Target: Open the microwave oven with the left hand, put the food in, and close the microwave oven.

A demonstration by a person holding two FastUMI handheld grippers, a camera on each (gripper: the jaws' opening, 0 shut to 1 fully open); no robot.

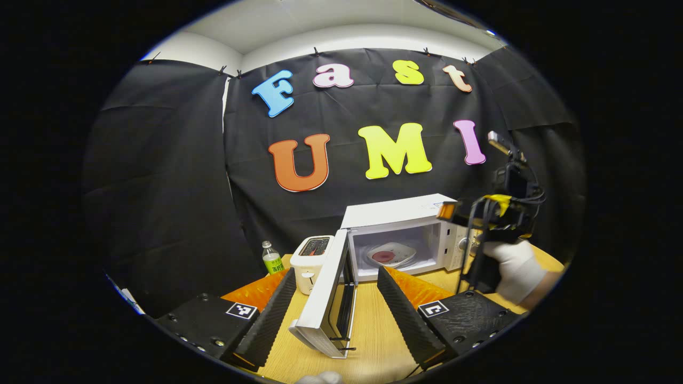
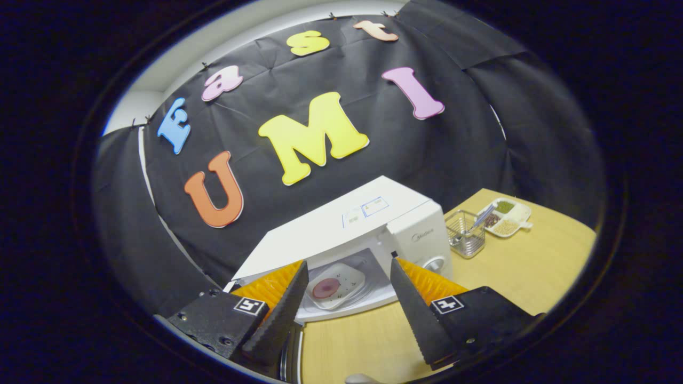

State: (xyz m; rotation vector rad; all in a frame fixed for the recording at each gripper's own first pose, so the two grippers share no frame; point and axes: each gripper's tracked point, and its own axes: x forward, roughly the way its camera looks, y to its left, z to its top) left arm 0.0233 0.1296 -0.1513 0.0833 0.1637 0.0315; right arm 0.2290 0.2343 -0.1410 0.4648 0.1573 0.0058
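The microwave oven (image 1: pixel 397 234) stands on the wooden counter (image 1: pixel 373 330) with its door (image 1: pixel 328 298) swung wide open toward the camera. In the left gripper view, from left to right: a green-labelled bottle (image 1: pixel 272 260), a white toaster (image 1: pixel 314 262), then the open door, which sits between the spread fingers of the left gripper (image 1: pixel 335 314) without either finger touching it. Inside the cavity lies a white plate (image 1: pixel 392 254) carrying the reddish food (image 1: pixel 383 256). Farther right, a gloved hand (image 1: pixel 515 269) holds the right gripper (image 2: pixel 344 304) beside the oven. In the right gripper view its fingers stand apart and empty, the plate lying in the cavity just beyond and between them. Right of the oven stand a wire basket (image 2: pixel 465 233) and a divided snack tray (image 2: pixel 506 216).
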